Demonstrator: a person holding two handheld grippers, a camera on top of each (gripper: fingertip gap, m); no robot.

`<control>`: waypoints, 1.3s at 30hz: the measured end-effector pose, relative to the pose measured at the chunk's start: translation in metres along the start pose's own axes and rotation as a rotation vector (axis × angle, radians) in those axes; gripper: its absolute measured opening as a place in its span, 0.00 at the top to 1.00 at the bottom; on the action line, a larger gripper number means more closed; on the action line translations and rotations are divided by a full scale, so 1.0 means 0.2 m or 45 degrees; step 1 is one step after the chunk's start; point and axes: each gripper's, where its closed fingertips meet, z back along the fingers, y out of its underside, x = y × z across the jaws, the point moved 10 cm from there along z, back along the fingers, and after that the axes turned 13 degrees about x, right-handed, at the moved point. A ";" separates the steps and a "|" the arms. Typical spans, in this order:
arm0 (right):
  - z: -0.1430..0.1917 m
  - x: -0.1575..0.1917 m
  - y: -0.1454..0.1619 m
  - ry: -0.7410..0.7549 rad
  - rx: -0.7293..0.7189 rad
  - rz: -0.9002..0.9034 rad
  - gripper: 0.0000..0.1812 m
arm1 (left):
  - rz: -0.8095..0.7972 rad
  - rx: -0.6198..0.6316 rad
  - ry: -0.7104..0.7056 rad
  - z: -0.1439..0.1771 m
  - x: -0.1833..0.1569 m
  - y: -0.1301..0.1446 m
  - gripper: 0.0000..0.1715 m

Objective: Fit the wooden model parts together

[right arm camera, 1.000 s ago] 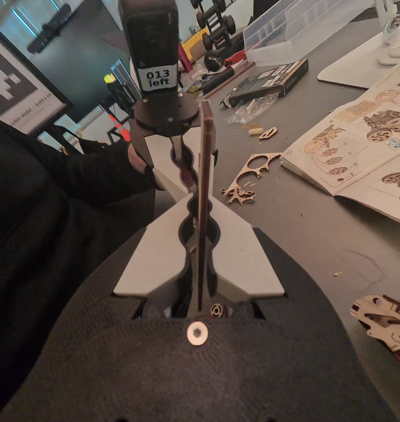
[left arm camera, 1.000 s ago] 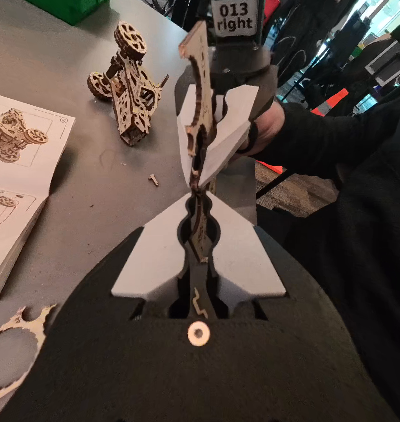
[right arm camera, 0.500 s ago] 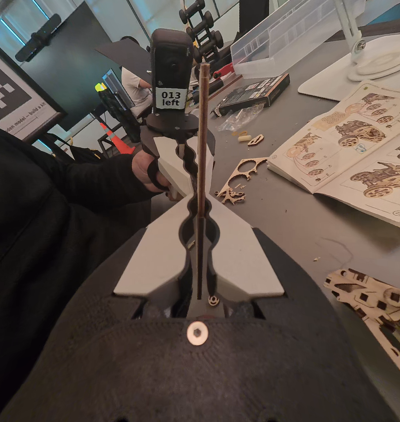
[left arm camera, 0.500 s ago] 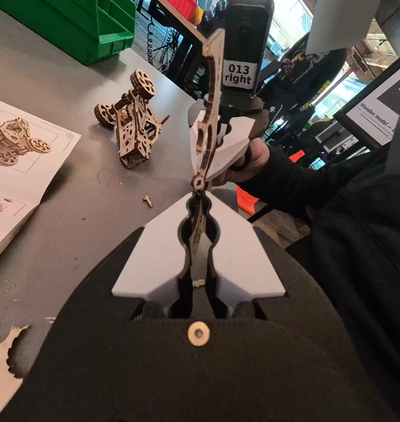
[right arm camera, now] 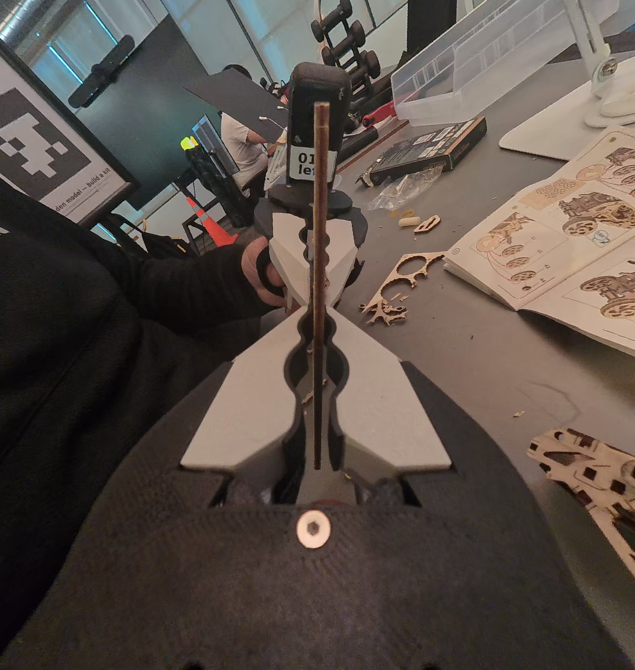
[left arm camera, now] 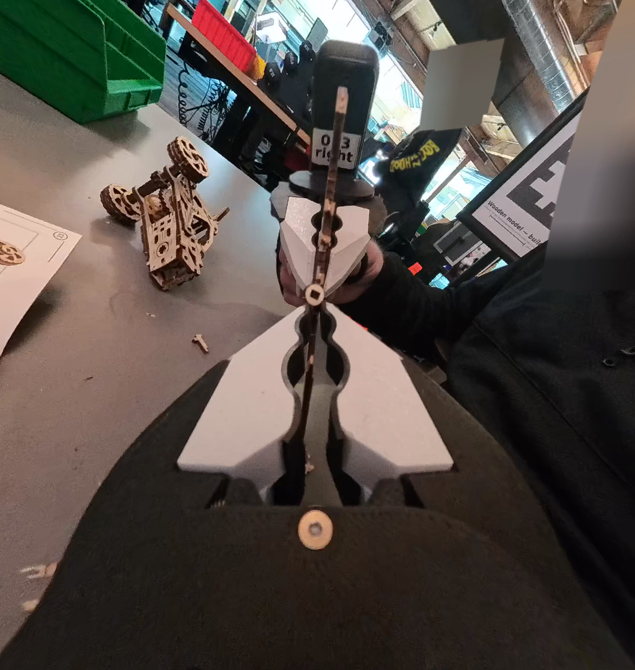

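Note:
My left gripper (left arm camera: 314,311) is shut on a thin wooden part (left arm camera: 307,366), seen edge-on between its white fingers. My right gripper (right arm camera: 317,312) is shut on a thin wooden sheet (right arm camera: 321,253), also edge-on, which rises past the fingertips. The grippers face each other tip to tip above the table's edge. In the left wrist view the right gripper (left arm camera: 321,286) holds its sheet (left arm camera: 333,174) upright, and a small wooden bit with a square hole (left arm camera: 314,292) sits where the parts meet. The left gripper (right arm camera: 310,290) shows behind the sheet in the right wrist view.
A partly built wooden car (left arm camera: 171,224) lies on the grey table (left arm camera: 73,380), with a loose wooden bit (left arm camera: 200,343) and a green bin (left arm camera: 73,54). An open instruction booklet (right arm camera: 562,253), punched wooden sheets (right arm camera: 399,286) (right arm camera: 598,482), a black box (right arm camera: 428,148) and a clear organiser (right arm camera: 489,61) lie to the right.
Both grippers have tilted up and drawn slightly apart. The right gripper's sheet has turned from showing its curved face to edge-on in the left wrist view. Both stay shut.

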 end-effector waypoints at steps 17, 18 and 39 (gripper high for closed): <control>0.21 0.08 0.09 0.119 0.043 -0.016 1.00 | -0.012 0.041 -0.255 0.13 0.05 -0.04 0.94; 0.26 0.09 0.10 0.140 0.039 -0.026 1.00 | -0.017 0.075 -0.321 0.13 0.07 -0.05 0.91; 0.98 0.03 0.47 0.596 -0.211 -0.308 1.00 | -0.216 0.962 -0.927 -0.49 0.85 -0.70 0.84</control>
